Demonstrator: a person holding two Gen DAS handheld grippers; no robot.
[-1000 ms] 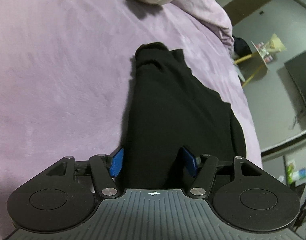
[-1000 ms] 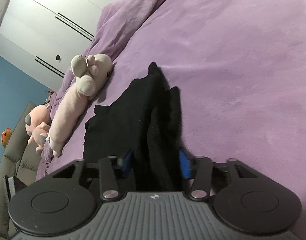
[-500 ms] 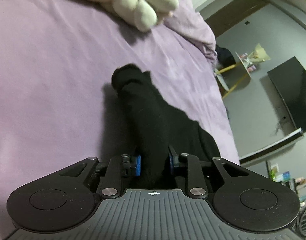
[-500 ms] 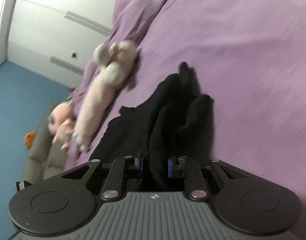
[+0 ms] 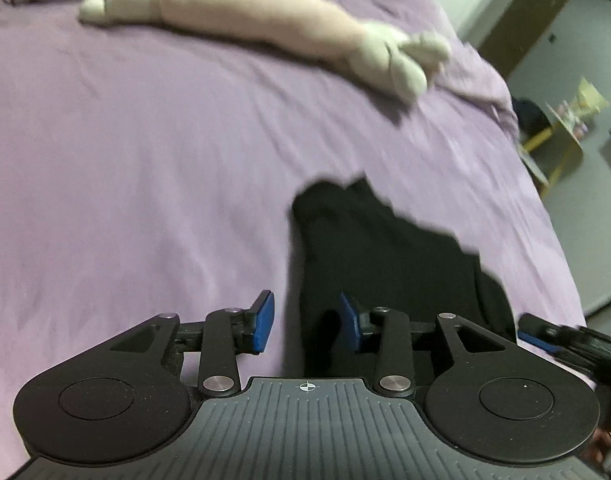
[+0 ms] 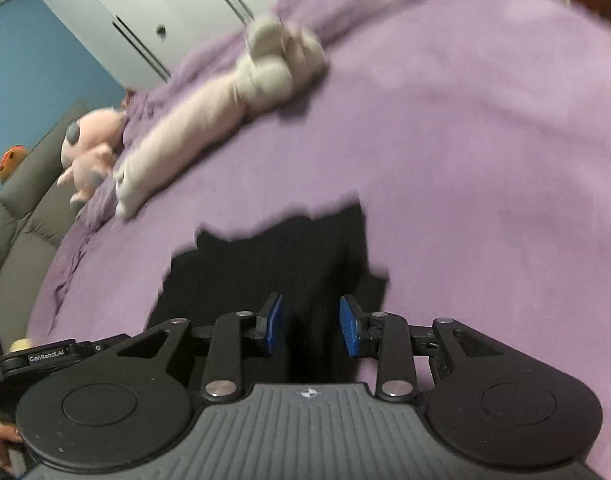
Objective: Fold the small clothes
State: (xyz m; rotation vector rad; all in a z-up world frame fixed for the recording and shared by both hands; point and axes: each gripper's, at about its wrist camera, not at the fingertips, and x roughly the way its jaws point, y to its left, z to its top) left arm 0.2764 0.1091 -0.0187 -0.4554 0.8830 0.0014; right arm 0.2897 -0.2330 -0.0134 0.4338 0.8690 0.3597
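A black garment lies folded on the purple bed. It looks blurred in both views. My left gripper hovers over its near left edge with its jaws opening. The left pad stands clear of the cloth, which shows below the gap and at the right pad. In the right wrist view the garment spreads under my right gripper, whose jaws are also opening. Black cloth shows between its blue pads, but they do not press on it.
A long pale plush toy lies across the far side of the bed, also visible as the plush toy. A pink plush leans on grey cushions. A yellow-legged side table stands off the bed's right edge.
Both grippers closed on the black cloth, then opened again and let it go. Both have lifted and drawn back, so more of the bed and the plush toy shows.
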